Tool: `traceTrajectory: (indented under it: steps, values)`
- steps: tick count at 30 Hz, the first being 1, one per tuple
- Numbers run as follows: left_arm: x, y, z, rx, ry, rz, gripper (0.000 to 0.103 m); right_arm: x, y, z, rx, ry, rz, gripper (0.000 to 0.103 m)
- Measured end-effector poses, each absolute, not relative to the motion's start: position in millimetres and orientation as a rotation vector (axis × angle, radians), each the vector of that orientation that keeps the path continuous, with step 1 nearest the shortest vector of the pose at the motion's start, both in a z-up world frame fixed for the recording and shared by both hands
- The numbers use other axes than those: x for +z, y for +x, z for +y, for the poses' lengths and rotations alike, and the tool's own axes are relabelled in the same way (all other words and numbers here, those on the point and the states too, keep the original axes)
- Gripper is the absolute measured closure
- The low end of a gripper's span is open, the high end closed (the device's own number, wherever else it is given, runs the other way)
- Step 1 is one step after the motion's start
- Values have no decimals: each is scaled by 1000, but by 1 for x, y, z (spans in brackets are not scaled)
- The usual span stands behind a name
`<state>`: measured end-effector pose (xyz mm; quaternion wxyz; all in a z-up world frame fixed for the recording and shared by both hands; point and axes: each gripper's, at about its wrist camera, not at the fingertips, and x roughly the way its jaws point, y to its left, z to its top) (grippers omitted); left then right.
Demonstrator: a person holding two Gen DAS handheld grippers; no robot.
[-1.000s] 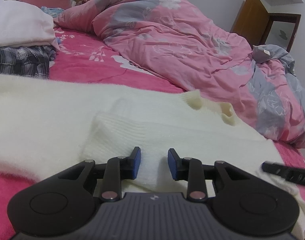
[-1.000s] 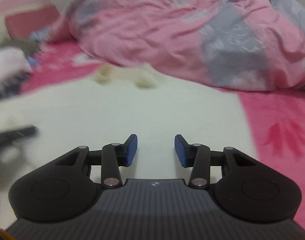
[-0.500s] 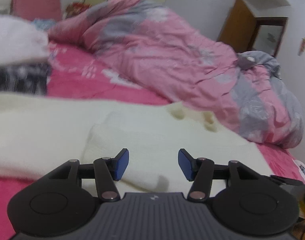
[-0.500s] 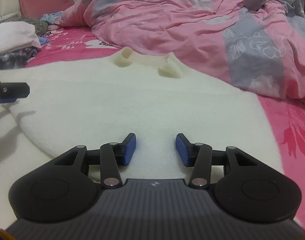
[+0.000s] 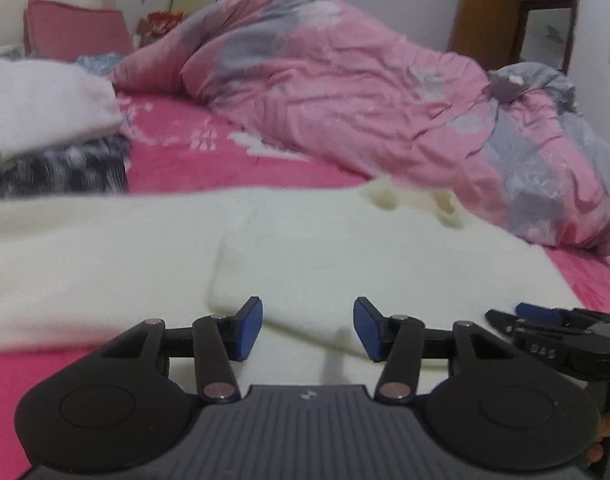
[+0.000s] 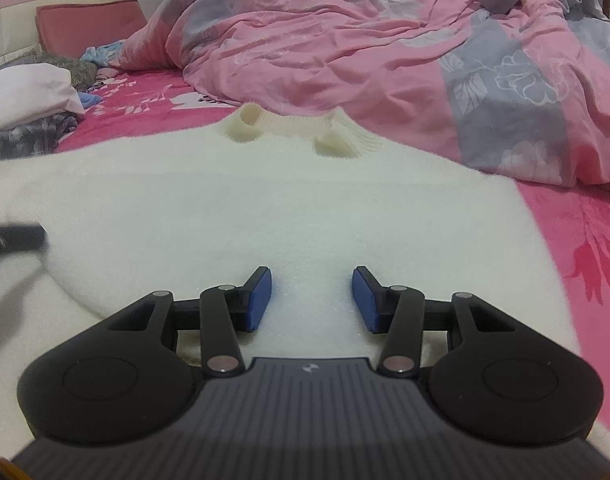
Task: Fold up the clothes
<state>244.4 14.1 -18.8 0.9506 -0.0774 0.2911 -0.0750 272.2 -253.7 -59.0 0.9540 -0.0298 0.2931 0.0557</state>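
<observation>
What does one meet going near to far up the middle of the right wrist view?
Right gripper, open → cream sweater lying flat → its ribbed collar → pink and grey duvet bunched on the bed.

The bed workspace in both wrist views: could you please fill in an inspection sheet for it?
Surface: bed with bright pink floral sheet.
Job's things: cream sweater spread flat, ribbed collar at the far end, one sleeve folded across the body.
Clutter: rumpled pink-grey duvet; stack of clothes at the left; pink pillow.
Grippers: left claw open, over the sleeve; right claw open, low over the sweater.
Cables: nothing seen.
Surroundings: wooden door, pale wall.
</observation>
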Motion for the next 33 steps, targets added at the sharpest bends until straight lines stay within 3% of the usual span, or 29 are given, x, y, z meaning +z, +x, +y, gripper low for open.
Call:
traceTrajectory:
  steps: [5,18,26,33]
  values:
    - [-16,250,27,-132,-112,612,46,-59,271,-255,115,-53,593,58]
    - [-38,265,46,-123,-131,657,45,-57,268,-244,78,-125,586,57]
    - [-40,265,43,-121,-122,655,44,-26,260,-232,169,-36,525,54]
    - [-40,265,44,-121,-124,656,44,-33,273,-195,212,-149,560,53]
